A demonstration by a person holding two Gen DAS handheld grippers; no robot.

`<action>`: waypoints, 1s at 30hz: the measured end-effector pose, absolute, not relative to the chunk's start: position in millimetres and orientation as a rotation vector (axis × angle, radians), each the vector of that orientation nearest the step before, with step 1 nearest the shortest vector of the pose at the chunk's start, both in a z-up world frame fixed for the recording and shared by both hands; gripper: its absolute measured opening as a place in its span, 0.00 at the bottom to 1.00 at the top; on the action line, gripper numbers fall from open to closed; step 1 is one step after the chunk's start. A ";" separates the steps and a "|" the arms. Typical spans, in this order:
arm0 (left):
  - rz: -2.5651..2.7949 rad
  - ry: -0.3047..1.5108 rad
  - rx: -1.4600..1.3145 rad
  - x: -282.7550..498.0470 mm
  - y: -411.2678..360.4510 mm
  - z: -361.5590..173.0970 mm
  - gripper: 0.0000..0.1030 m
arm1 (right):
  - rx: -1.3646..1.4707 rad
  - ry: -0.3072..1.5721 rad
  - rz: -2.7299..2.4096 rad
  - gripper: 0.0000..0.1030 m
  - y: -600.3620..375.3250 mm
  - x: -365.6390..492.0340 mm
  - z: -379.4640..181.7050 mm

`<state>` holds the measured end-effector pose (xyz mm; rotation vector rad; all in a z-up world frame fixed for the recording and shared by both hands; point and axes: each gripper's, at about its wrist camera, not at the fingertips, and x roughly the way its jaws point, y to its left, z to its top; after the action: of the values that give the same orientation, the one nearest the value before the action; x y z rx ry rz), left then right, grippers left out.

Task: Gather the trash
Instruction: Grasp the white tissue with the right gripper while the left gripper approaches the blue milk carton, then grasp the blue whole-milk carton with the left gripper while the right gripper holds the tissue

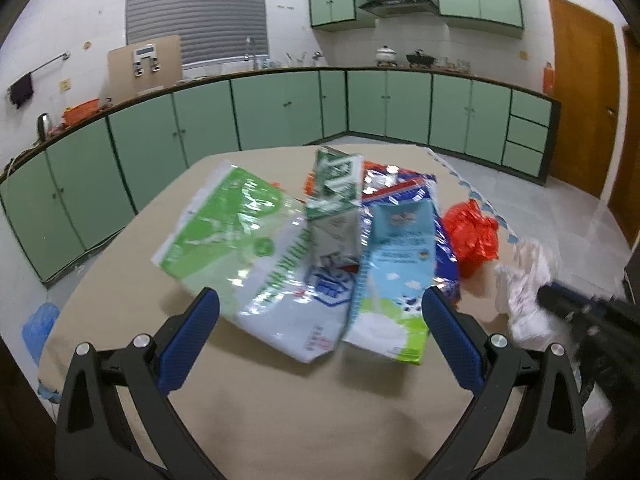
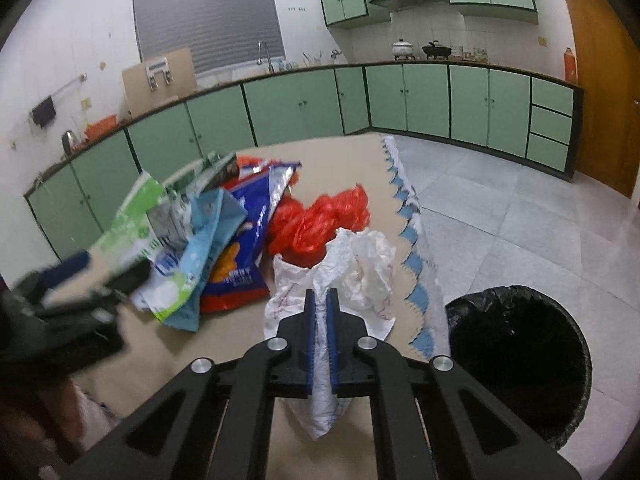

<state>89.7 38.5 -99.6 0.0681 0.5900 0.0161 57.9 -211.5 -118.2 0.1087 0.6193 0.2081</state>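
A pile of trash lies on the beige table (image 1: 280, 400): a green-and-white bag (image 1: 224, 232), a green carton (image 1: 334, 208), a light blue milk carton (image 1: 396, 280), a blue-and-orange snack bag (image 2: 244, 248), a red plastic bag (image 1: 474, 236) and a crumpled white plastic bag (image 1: 524, 280). My left gripper (image 1: 320, 312) is open, its blue fingers just short of the bag and carton. My right gripper (image 2: 322, 300) is shut on the white plastic bag (image 2: 360, 264), which lies next to the red bag (image 2: 320, 220).
A round bin with a black liner (image 2: 520, 356) stands on the tiled floor to the right of the table. The table's scalloped cloth edge (image 2: 412, 240) runs between them. Green kitchen cabinets (image 1: 280, 108) line the far walls.
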 end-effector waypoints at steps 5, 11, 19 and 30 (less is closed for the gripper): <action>-0.014 0.601 0.082 93.6 24.1 -107.3 0.92 | 0.115 0.589 0.190 0.05 -224.7 53.0 -105.5; -0.048 0.635 0.135 100.5 3.3 -120.9 0.75 | 0.122 0.587 0.161 0.05 -235.7 53.5 -107.6; -0.051 0.685 0.131 106.5 1.2 -135.3 0.50 | 0.117 0.592 0.150 0.05 -241.2 53.6 -110.2; -0.024 0.627 0.122 87.2 6.2 -114.0 0.48 | 0.104 0.569 0.151 0.05 -241.5 49.9 -102.5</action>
<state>87.2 6.2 -114.0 0.1225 0.6273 -0.0245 49.9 -241.5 -102.5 0.1040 0.5693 0.1510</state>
